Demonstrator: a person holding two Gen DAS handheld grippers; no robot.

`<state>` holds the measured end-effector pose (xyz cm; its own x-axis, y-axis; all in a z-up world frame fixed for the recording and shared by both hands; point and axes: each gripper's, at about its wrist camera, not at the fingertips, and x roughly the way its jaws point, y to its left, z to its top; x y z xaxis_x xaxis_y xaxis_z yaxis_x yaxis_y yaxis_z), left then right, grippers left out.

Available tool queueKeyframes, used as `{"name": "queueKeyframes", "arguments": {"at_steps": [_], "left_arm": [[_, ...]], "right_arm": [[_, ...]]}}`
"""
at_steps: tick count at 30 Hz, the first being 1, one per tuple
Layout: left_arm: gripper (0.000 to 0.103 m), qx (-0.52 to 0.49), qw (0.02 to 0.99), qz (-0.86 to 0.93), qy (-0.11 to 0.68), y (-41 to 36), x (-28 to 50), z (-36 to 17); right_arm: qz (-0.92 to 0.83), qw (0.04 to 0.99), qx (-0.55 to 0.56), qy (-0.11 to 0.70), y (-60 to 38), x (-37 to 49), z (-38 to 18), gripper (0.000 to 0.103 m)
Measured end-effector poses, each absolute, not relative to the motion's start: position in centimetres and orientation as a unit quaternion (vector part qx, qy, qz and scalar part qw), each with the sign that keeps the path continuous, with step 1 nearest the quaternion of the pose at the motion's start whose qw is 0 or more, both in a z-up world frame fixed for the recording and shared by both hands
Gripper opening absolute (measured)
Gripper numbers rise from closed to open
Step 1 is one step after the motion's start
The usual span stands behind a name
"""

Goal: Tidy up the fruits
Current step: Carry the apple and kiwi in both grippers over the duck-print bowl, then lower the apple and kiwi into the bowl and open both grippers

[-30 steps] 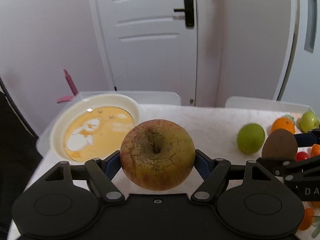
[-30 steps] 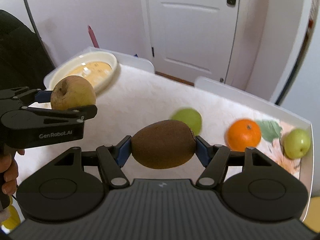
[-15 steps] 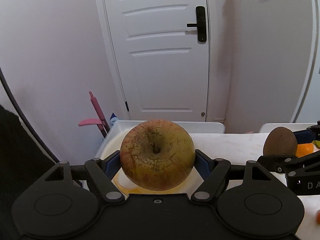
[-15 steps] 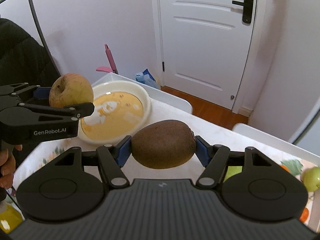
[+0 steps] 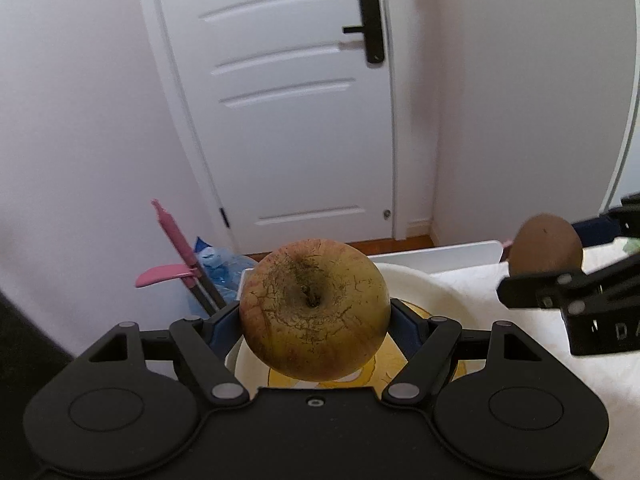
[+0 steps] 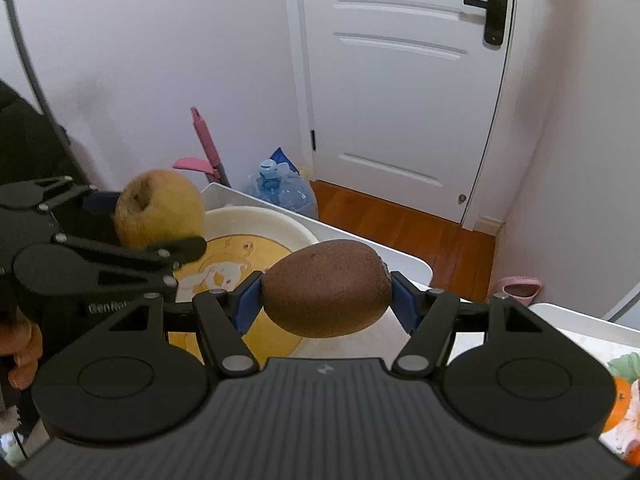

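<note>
A yellow-red apple [image 5: 315, 309] with cracked skin fills the space between the blue pads of my left gripper [image 5: 315, 322], which is shut on it. Below and behind it lies a cream bowl [image 5: 436, 292] with a yellow printed bottom. My right gripper [image 6: 326, 300] is shut on a brown kiwi [image 6: 327, 289], held above the bowl's [image 6: 248, 216] right rim. In the right wrist view the left gripper [image 6: 160, 224] carries the apple [image 6: 160, 208] over the bowl's left side. In the left wrist view the kiwi [image 5: 546, 245] hangs at the right.
The bowl sits at the far left corner of a white-clothed table [image 5: 520, 320] with a raised white rim [image 6: 360, 240]. An orange [image 6: 618, 404] shows at the right edge. Beyond the table stand a pink mop [image 6: 206, 144], a water bottle [image 6: 284, 188] and a white door [image 6: 400, 80].
Both grippers have carried their fruit leftward across the table, from the loose fruits to above the bowl at the far left corner. Both grips are unchanged.
</note>
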<state>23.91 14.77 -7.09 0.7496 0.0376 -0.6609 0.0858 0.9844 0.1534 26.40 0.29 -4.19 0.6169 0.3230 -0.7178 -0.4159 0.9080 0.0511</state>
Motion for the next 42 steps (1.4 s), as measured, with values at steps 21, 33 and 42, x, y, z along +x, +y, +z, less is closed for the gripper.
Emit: {"name": "queueKeyframes", "arguments": {"at_steps": [21, 33, 42], "left_arm": [[0.091, 0.155, 0.914, -0.076, 0.366, 15.6, 28.1, -12.6], [0.102, 0.109, 0.923, -0.040, 0.367, 18.3, 25.7, -10.2], [0.103, 0.074, 0.928, -0.010, 0.366, 19.7, 24.5, -8.8]], "right_arm": [[0.167, 0.892, -0.057, 0.416, 2.2, 29.8, -7.4, 0.081], [0.195, 0.884, -0.085, 0.415, 2.5, 30.3, -7.7, 0.081], [0.278, 0.863, -0.169, 0.387, 6.3, 28.7, -9.8, 0.081]]}}
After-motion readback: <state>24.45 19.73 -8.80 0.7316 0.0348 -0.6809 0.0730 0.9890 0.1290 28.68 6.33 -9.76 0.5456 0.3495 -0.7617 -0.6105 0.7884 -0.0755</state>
